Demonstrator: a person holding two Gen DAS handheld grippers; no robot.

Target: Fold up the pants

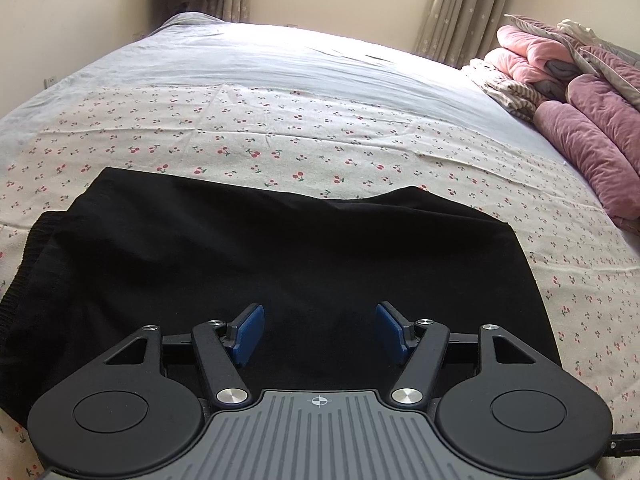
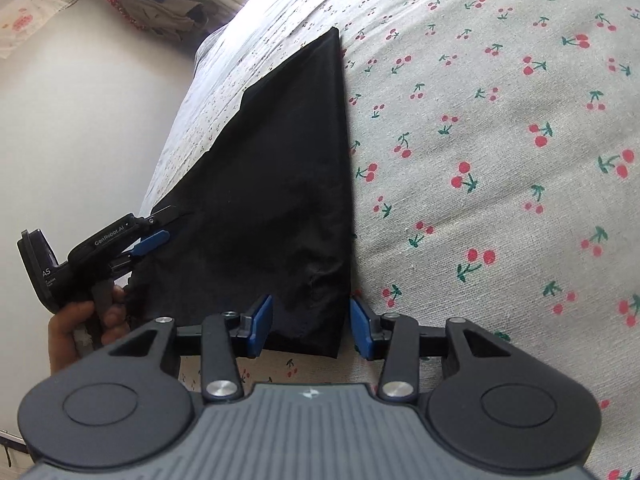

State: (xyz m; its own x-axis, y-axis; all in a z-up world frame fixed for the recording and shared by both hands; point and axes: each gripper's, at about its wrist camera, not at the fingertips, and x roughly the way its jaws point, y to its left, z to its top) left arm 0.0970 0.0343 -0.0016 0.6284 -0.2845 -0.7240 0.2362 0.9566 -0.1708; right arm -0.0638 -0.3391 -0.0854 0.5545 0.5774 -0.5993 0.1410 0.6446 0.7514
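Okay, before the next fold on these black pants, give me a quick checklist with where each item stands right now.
1. Pants lying on the bed: ok.
2. Left tongs open, nothing pinched: ok.
3. Right tongs straddle the pants' near corner, pads apart from cloth: not gripping yet, not ok.
4. Pants smooth: not ok, wrinkles near the right tongs.
5. Bed beyond the pants free for folding: ok.
6. Bedding pile apart from the pants: ok.

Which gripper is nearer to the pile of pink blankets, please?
Right. The blankets lie at the bed's right side in the left view. The right gripper is at the pants' right end, the left gripper further left.
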